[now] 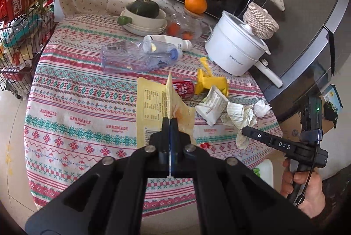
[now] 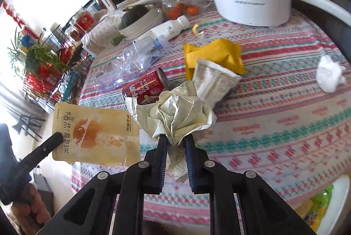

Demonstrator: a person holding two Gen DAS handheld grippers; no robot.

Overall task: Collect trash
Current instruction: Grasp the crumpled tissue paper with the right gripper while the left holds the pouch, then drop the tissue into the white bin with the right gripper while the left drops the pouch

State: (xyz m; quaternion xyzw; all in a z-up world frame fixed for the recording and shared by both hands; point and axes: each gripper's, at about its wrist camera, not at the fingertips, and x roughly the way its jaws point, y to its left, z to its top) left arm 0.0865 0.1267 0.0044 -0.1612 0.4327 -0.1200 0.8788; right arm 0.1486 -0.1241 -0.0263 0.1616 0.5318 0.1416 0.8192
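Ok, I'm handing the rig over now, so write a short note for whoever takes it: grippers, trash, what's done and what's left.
Left gripper: shut on the pouch, lifted off the table.
Right gripper: shut on the crumpled paper, also lifted.
Still on the table: clear bottle, white bottle, can, yellow wrapper, white packet, tissue.
Done: two pieces gripped. Left: bin both, then collect the rest. A bin seems to sit at the table's near right edge.

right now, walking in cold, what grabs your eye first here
Both grippers hold trash above the patterned tablecloth: the left gripper is shut on a tan snack pouch, the right gripper on a crumpled paper wad. Behind them lie a red can, a crushed clear bottle and a yellow wrapper.
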